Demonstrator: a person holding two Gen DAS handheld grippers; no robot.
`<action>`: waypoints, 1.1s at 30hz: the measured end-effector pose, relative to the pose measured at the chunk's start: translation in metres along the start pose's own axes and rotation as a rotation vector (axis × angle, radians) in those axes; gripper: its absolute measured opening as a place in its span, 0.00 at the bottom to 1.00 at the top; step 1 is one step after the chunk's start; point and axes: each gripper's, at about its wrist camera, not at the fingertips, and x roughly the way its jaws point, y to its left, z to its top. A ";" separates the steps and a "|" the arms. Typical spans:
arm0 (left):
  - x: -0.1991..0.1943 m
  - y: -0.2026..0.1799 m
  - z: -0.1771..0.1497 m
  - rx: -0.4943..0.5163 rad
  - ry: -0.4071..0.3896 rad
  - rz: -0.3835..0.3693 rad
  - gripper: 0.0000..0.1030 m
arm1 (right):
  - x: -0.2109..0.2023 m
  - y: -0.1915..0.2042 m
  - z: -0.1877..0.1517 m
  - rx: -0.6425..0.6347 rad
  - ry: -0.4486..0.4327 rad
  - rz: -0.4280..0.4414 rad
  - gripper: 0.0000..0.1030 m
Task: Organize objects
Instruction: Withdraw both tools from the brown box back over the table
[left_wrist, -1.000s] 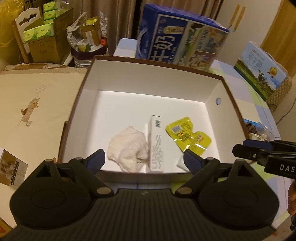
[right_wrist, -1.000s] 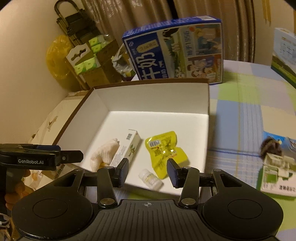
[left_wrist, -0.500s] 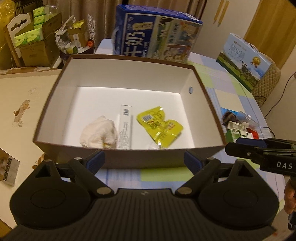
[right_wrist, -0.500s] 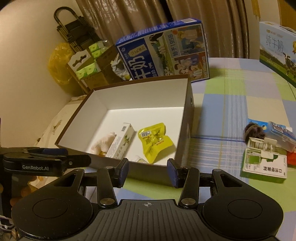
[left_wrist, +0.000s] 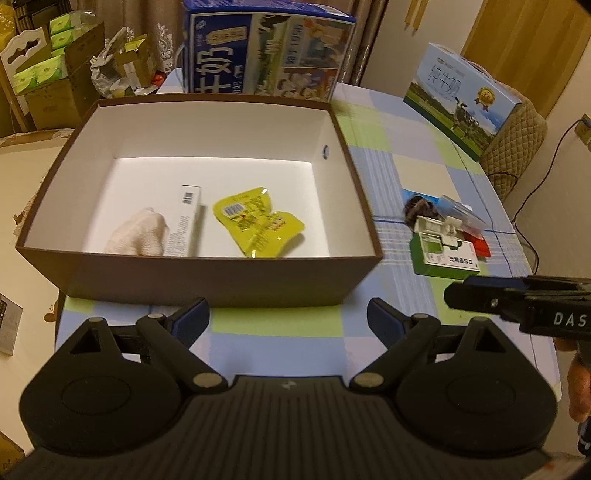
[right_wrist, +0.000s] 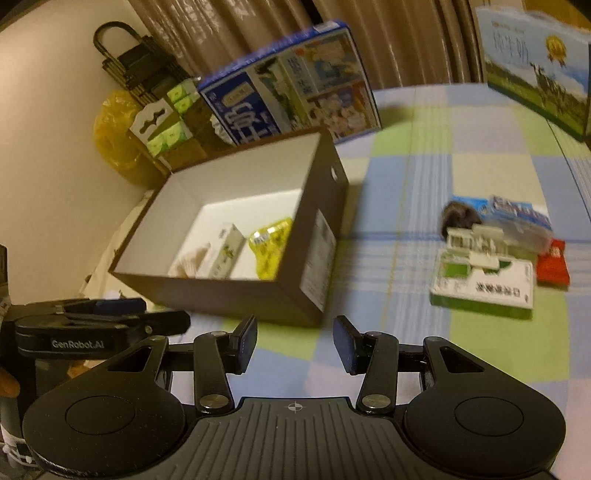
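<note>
On a checked tablecloth right of the brown box (left_wrist: 207, 280), green carton (right_wrist: 484, 291) lying flat among small clutter, probably light and stiff, best pinched across its long edges; left gripper (left_wrist: 288, 319) and right gripper (right_wrist: 294, 345) both spread, empty.

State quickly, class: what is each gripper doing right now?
Left gripper: open, holding nothing.
Right gripper: open, holding nothing.

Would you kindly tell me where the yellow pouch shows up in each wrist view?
Left wrist: yellow pouch lies centre-frame on the box floor, right of the white carton.
Right wrist: yellow pouch sits left of centre, against the box's right wall.
Shared landmark: brown box.
</note>
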 end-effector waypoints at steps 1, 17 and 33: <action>0.001 -0.004 -0.001 0.000 0.002 0.000 0.87 | -0.001 -0.005 -0.002 0.005 0.009 0.000 0.42; 0.024 -0.093 -0.008 0.079 0.043 -0.064 0.88 | -0.050 -0.092 -0.019 0.094 -0.023 -0.120 0.42; 0.073 -0.170 0.002 0.104 0.077 -0.114 0.87 | -0.087 -0.178 -0.023 0.182 -0.070 -0.275 0.42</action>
